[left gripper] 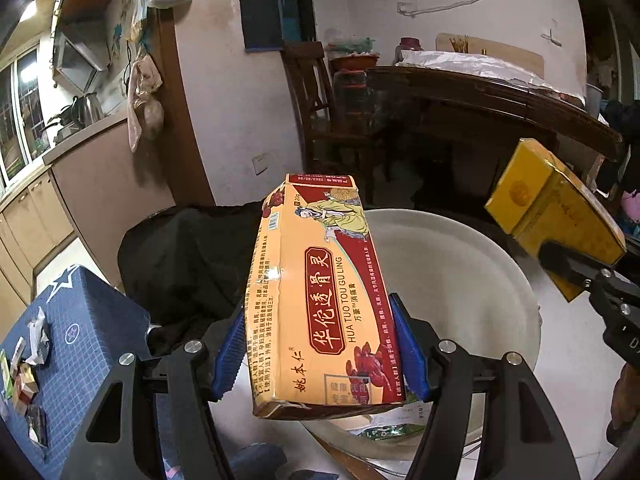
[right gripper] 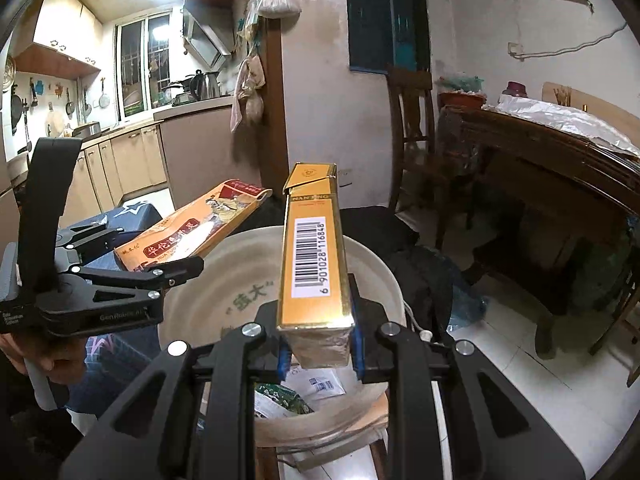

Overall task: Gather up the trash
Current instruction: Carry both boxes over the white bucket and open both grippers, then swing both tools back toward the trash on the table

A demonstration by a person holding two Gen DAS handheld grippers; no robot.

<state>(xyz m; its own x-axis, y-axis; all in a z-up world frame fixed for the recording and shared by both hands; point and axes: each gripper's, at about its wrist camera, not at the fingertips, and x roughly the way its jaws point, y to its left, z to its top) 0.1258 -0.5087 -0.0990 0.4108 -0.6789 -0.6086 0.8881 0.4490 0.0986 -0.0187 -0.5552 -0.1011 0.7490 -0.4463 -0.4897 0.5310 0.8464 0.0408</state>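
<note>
Both look like light, crushable cardboard: the left gripper [left gripper: 320, 354] clamps the orange box [left gripper: 316, 292] by its long sides, the right gripper [right gripper: 320, 344] is clamped on the gold pack [right gripper: 314, 256] near its base, white bucket [left gripper: 472, 264] just beyond both tips

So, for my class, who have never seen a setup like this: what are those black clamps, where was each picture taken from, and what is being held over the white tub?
A person holds two hand-held clamps, each with its own wide-angle camera looking along its fingers. In the left clamp's picture, the left gripper grips an orange medicine box. In the right clamp's picture, the right gripper pinches a yellow cigarette pack. Both hang over a white bucket holding some wrappers already. Beside it, a blue box carries more small scraps.
</note>
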